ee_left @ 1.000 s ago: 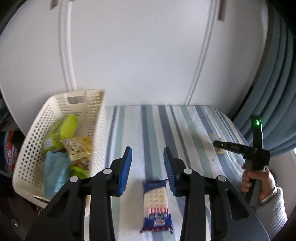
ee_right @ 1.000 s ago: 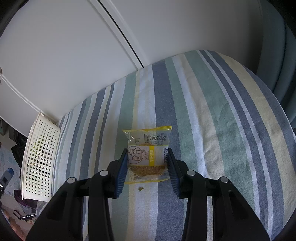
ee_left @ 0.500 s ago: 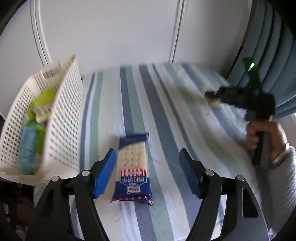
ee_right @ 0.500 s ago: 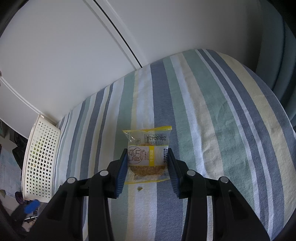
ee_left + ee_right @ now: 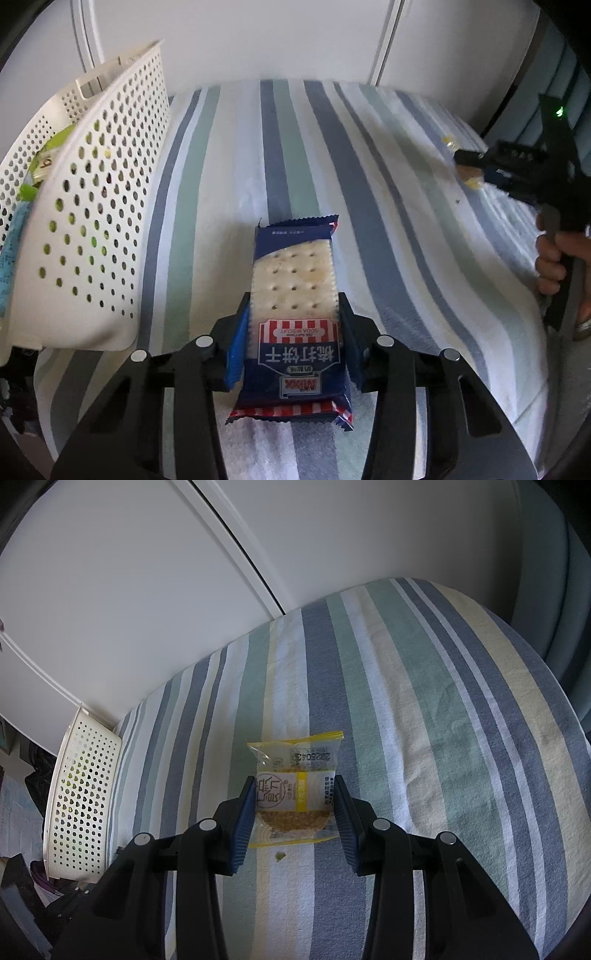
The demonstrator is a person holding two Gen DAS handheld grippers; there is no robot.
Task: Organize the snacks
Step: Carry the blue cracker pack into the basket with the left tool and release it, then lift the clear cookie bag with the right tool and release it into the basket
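While hanging wide apart half a second ago, now closing in on the dark blue soda-biscuit packet with the red-and-white striped band [image 5: 293,325]: left gripper [image 5: 293,328] jaws pressing blue pads [image 5: 235,352] against both long edges of the wrapper, so gripping it, or very nearly. Lying lengthwise between the jaws on the striped blue, green and white cloth [image 5: 369,177] over the tabletop, with its far end reaching well beyond the fingertips. Meaning, most likely, the pick changing from approach to grasp, with the lift not yet begun.

Sitting ahead and to the left of the left jaws, well apart from the packet: white perforated plastic basket [image 5: 92,221], already holding green and blue packets, presumably the drop-off.

Holding unchanged on the other side: right gripper [image 5: 295,808] jaws bracketing the small clear-and-yellow wrapped round cake [image 5: 295,797], pads just beside or touching its sides; contact hard to confirm, packet looking flat on the cloth. Keeping both grips square before raising either seems wise, since a thin wrapper could slide out.
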